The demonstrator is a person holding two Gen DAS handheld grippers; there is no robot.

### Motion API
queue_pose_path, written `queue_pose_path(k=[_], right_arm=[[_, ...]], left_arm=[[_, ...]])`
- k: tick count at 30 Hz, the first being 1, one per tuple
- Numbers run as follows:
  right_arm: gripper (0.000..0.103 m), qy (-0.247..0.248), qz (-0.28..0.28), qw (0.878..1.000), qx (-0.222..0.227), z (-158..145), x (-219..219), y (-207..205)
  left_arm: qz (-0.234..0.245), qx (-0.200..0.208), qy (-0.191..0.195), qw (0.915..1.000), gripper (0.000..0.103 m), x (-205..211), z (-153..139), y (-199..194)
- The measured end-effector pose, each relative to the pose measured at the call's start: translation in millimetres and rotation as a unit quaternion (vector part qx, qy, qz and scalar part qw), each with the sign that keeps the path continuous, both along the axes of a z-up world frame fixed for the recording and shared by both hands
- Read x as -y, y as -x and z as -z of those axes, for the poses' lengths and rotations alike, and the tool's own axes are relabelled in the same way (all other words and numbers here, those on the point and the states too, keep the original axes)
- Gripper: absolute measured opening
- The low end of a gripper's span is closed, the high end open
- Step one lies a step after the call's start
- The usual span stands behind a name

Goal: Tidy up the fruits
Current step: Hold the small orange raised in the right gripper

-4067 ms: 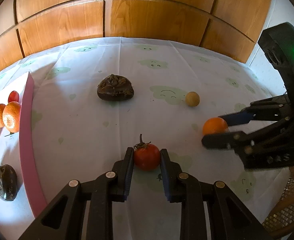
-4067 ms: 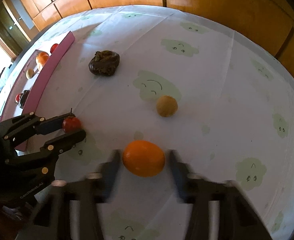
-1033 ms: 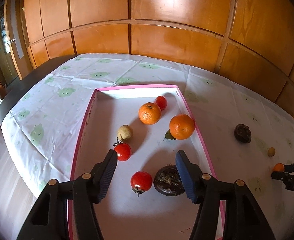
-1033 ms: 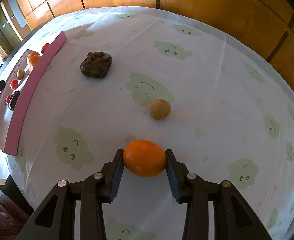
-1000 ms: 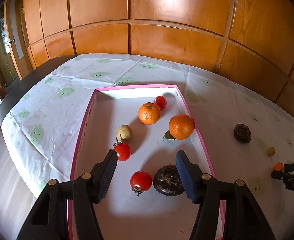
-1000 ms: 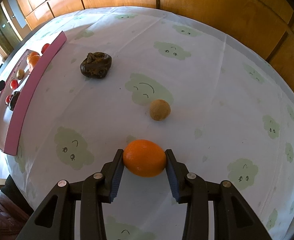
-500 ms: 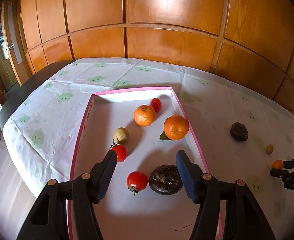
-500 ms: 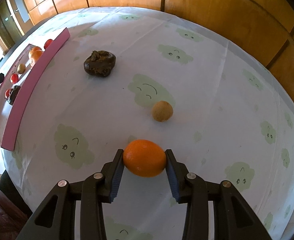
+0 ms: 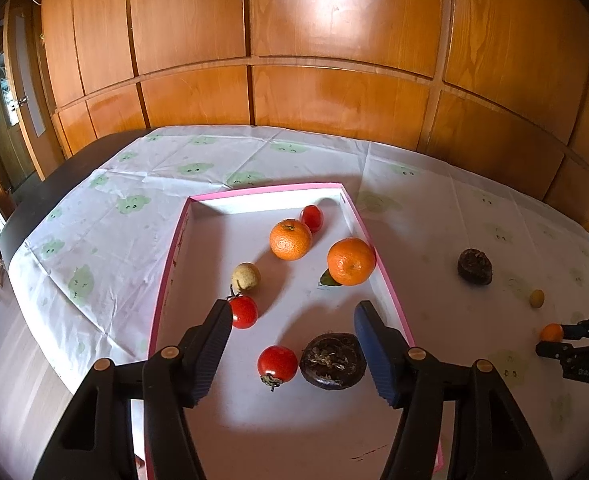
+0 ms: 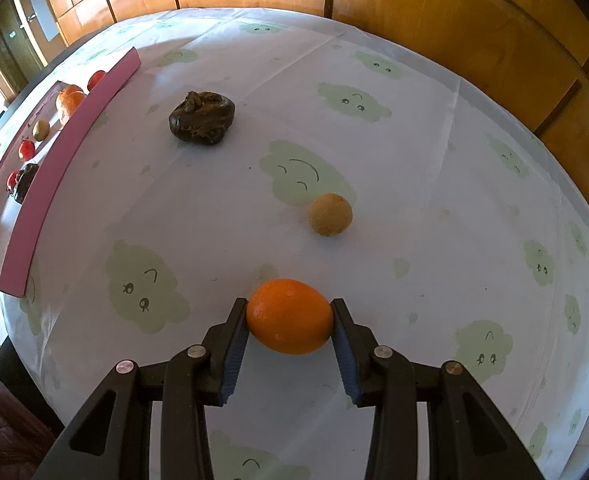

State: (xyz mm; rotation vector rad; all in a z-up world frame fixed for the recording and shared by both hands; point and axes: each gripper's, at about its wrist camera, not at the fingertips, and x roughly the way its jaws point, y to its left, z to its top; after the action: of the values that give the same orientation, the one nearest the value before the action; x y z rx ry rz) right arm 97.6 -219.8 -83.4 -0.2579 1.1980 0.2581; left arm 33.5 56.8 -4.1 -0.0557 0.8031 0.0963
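On the left of the table, the pink tray (image 9: pixel 390 292) already held seven fruits: three tomatoes, two oranges, a tan one and a dark one. Above it hung the left gripper (image 9: pixel 290 344), jaws apart and empty. Farther right, the right gripper (image 10: pixel 290 320) clamped an orange (image 10: pixel 289 316) over the cloth; a dark fruit (image 10: pixel 202 118) and a tan fruit (image 10: pixel 330 215) remained outside.
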Motion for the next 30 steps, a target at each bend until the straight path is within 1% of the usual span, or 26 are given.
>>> queue_pose_path(k=[11, 19, 30], right_arm=[[0.041, 0.007, 0.005, 1.000, 0.007, 1.3, -5.1, 6.9], [0.041, -0.006, 0.017, 1.000, 0.000, 0.4, -2.1, 6.7], [0.041, -0.006, 0.014, 1.000, 0.008, 2.3, -0.7, 10.4]], left_arm=[[-0.014, 0.001, 0.004, 0.9999, 0.064, -13.4, 1.2, 3.2], [-0.033, 0.000, 0.008, 0.9994, 0.066, -27.3, 4.3, 6.5], [-0.031, -0.003, 0.009, 0.9995, 0.066, -27.6, 5.6, 8.3]])
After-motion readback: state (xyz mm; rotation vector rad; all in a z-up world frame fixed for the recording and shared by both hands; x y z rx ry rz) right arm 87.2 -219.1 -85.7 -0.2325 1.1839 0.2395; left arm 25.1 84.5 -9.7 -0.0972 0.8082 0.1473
